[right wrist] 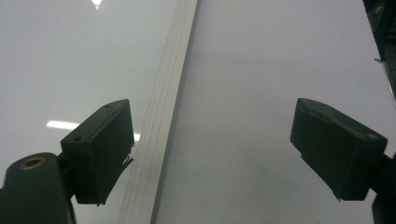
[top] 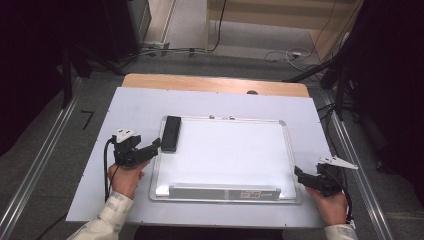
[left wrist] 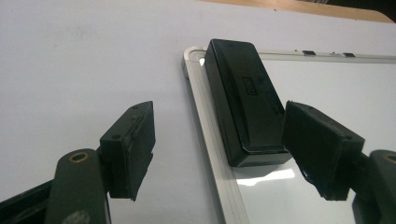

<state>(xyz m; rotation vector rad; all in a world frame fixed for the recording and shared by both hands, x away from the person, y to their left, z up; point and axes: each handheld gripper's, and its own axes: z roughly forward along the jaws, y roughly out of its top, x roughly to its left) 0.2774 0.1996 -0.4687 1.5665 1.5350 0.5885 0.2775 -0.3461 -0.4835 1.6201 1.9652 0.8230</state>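
A white whiteboard with a silver frame lies flat in the middle of the table. A black eraser block rests on its left edge, lengthwise along the frame. My left gripper is open, its tips just short of the eraser's near end; nothing is between the jaws. My right gripper is open beside the board's right frame, with one jaw over the frame and one over the table sheet.
A grey label strip runs along the whiteboard's near edge. The pale sheet covers a wooden table. Metal rails flank the table, and cables lie on the floor behind.
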